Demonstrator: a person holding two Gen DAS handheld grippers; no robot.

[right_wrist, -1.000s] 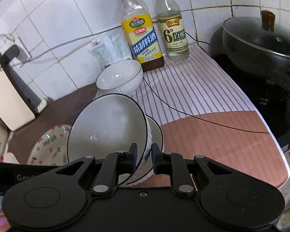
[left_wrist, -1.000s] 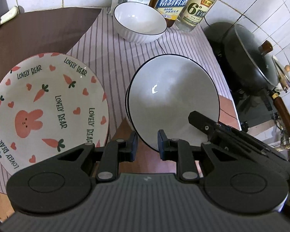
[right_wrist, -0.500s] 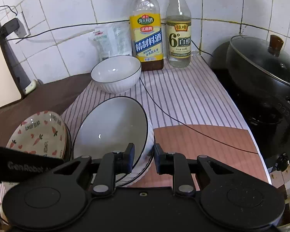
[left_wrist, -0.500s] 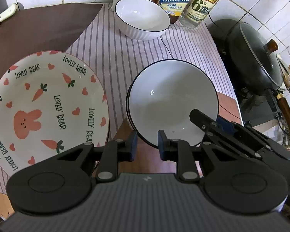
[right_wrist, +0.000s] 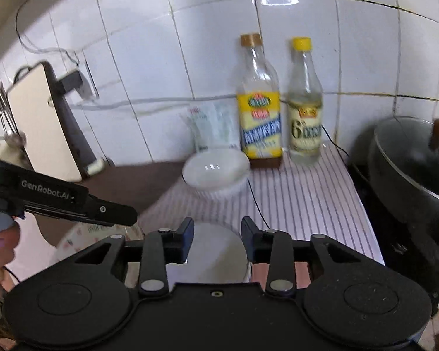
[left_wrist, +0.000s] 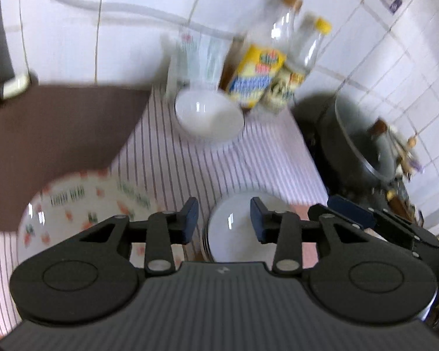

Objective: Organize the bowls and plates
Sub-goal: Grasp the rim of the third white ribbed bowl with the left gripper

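striped cloth (left_wrist: 166,169): bowls (left_wrist: 234,222) below claw (left_wrist: 224,219) (opening)

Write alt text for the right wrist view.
The right gripper, its jaws opening with nothing pressed between them, hangs over stacked white bowls. Beyond, a lone white bowl sits on a striped cloth before two bottles.

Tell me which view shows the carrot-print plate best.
The left wrist view: the plate lies left of the stacked bowls, most of its printed face showing, though blurred. The right wrist view catches only a sliver of it, hidden behind the left gripper and the right gripper's body.
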